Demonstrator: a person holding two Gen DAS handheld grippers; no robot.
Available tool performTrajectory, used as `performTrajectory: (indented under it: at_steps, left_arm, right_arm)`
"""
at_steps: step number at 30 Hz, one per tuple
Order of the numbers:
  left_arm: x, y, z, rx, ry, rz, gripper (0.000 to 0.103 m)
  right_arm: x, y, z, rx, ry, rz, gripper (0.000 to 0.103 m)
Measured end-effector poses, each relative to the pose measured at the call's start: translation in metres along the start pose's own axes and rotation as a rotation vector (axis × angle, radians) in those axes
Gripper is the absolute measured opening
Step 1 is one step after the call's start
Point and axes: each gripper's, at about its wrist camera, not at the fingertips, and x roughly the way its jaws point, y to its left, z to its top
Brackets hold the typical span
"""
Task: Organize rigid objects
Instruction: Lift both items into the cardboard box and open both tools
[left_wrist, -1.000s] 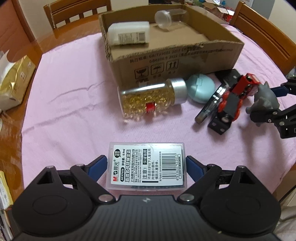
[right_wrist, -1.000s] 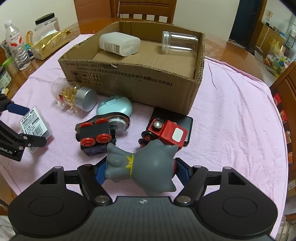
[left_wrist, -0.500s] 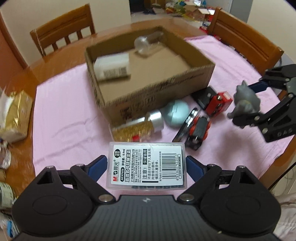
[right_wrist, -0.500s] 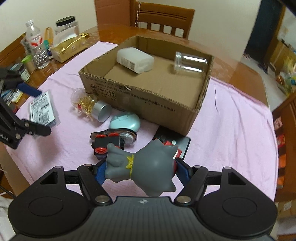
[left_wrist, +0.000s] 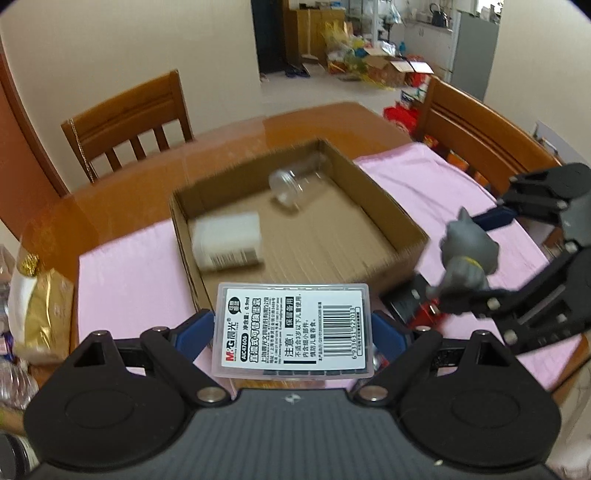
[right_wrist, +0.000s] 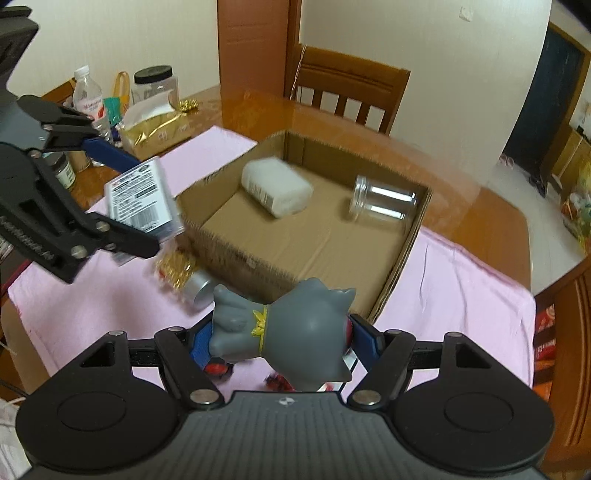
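Where box (left_wrist: 384, 206) rim opens, lifted case (left_wrist: 291, 328).

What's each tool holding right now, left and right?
Left tool: closed on the clear plastic case, held above the table.
Right tool: closed on the grey figurine, held above the table.

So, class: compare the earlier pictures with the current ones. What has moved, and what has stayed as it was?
Both grippers have risen from the pink cloth toward the open cardboard box. The left gripper still clamps the clear labelled plastic case; the right gripper still clamps the grey rubber cat figure. The white bottle and clear jar stay in the box.
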Motion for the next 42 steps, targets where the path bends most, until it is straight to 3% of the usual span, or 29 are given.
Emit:
performTrajectory:
  at_steps: [12, 15, 18, 29, 39, 40, 42]
  left_arm:
    - [0.054, 0.023, 0.028, -0.093, -0.025, 0.058, 0.090]
    - [0.063, 0.030, 0.026, -0.156, -0.045, 0.111, 0.092]
    - [0.071, 0.040, 0.022, -0.223, -0.036, 0.117, 0.094]
    - [0.038, 0.044, -0.008, -0.288, -0.084, 0.164, 0.099]
    - [0.008, 0.047, -0.040, -0.347, -0.128, 0.256, 0.099]
    - [0.008, 0.049, -0.042, -0.356, -0.126, 0.260, 0.099]
    - [0.006, 0.053, -0.046, -0.368, -0.124, 0.267, 0.099]
  right_arm:
    - [0.016, -0.019, 0.040, -0.043, -0.029, -0.032, 0.077]
    - [0.021, -0.024, 0.046, -0.041, -0.029, -0.035, 0.077]
    - [0.027, -0.027, 0.054, -0.039, -0.026, -0.038, 0.077]
    - [0.065, -0.048, 0.083, 0.001, 0.009, -0.037, 0.077]
    - [0.098, -0.063, 0.113, 0.050, 0.037, -0.051, 0.077]
    - [0.102, -0.064, 0.117, 0.058, 0.037, -0.060, 0.078]
    - [0.106, -0.066, 0.122, 0.071, 0.030, -0.085, 0.092]
